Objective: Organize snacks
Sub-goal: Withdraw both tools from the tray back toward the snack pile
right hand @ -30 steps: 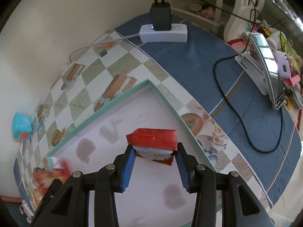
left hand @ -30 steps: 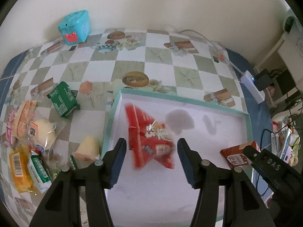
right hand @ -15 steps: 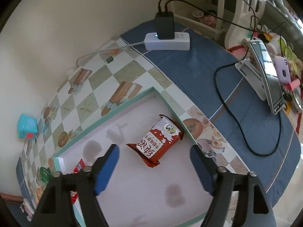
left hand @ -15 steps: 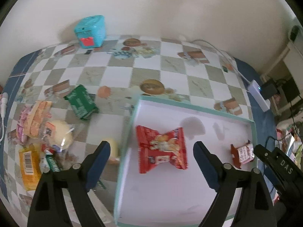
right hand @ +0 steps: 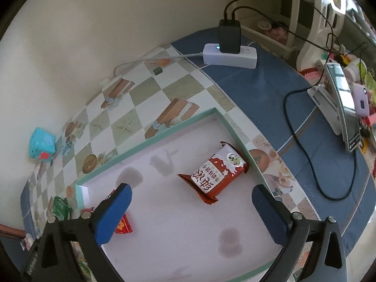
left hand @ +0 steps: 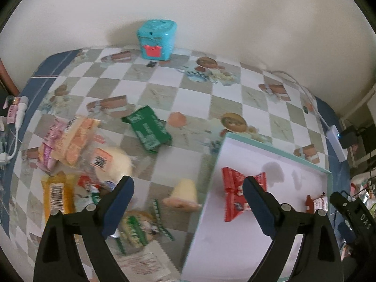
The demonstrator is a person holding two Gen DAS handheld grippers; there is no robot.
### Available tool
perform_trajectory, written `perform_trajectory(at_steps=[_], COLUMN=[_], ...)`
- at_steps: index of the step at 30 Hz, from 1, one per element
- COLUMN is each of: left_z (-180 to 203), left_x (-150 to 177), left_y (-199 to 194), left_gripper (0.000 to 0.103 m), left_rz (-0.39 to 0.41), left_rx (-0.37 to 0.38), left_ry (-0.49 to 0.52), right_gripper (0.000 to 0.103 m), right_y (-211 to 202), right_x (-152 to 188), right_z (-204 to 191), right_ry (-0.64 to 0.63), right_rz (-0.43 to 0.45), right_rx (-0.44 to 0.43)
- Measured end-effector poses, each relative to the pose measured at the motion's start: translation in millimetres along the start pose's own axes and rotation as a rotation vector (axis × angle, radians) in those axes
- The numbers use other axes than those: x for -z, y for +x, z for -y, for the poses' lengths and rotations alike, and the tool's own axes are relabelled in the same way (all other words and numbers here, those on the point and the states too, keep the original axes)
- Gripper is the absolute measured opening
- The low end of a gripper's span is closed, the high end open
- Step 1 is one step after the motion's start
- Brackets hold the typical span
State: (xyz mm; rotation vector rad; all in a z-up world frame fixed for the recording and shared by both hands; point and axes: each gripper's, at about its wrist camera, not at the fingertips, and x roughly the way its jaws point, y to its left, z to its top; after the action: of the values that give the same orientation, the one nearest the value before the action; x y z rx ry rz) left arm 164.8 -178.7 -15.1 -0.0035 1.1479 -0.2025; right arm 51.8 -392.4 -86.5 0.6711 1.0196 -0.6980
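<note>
Left wrist view shows the left gripper [left hand: 188, 196] with its jaws wide apart and nothing between them, above a table with a checkered cloth [left hand: 164, 87] printed with food pictures. On the cloth, a pile of loose snacks [left hand: 77, 155] lies at the left, a green packet [left hand: 146, 131] near it, and a teal box [left hand: 157, 40] stands against the cream wall [left hand: 211, 11]. At the right is a shallow white tray [left hand: 270, 150] with a teal rim; a red snack packet [left hand: 235, 195] lies inside it.

Right wrist view shows the right gripper [right hand: 191, 211], also wide apart and holding nothing, above the same tray. A red-brown snack packet [right hand: 215, 174] lies flat near the tray's right wall. Beyond, on blue cloth [right hand: 270, 94], sits a white power strip [right hand: 229, 57] with a black charger [right hand: 229, 36].
</note>
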Motion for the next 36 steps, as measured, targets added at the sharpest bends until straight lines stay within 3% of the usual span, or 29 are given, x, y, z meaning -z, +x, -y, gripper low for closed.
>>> perform_trajectory(at_steps=[9,15,22,29,36], left_z=[-37.7,-72.5,-116.5,-150.2,-176.5], left_x=[-1.3,1.1,8.6,22.4,36.4], left_y=[-17.0,-27.4,-47.5,-62.5,-73.5], left_gripper=[0.094,0.094,0.094,0.094,0.094], left_rz=[0.021,0.035,0.062,0.067,0.071], left_rx=[0.005,0.007,-0.092,-0.174,-0.193], left_ry=[-0.073,-0.163,-0.223,-0.221,-0.248], right_gripper=[0.103,0.103,0.103,0.103,0.103], right_y=[1.7,-10.0,-13.6,-26.0,-33.7], right_x=[15.7,30.1,62.9,101.2,134.0], right_z=[-26.7,-46.4,-88.0,-127.8,-154.7], right_ry=[-0.085,-0.145,-0.274,-0.390,-0.502], right_rz=[-0.040,-0.022,-0.036,-0.054,-0.080], right_rx=[-0.028,-0.043,-0.055,-0.102,-0.155])
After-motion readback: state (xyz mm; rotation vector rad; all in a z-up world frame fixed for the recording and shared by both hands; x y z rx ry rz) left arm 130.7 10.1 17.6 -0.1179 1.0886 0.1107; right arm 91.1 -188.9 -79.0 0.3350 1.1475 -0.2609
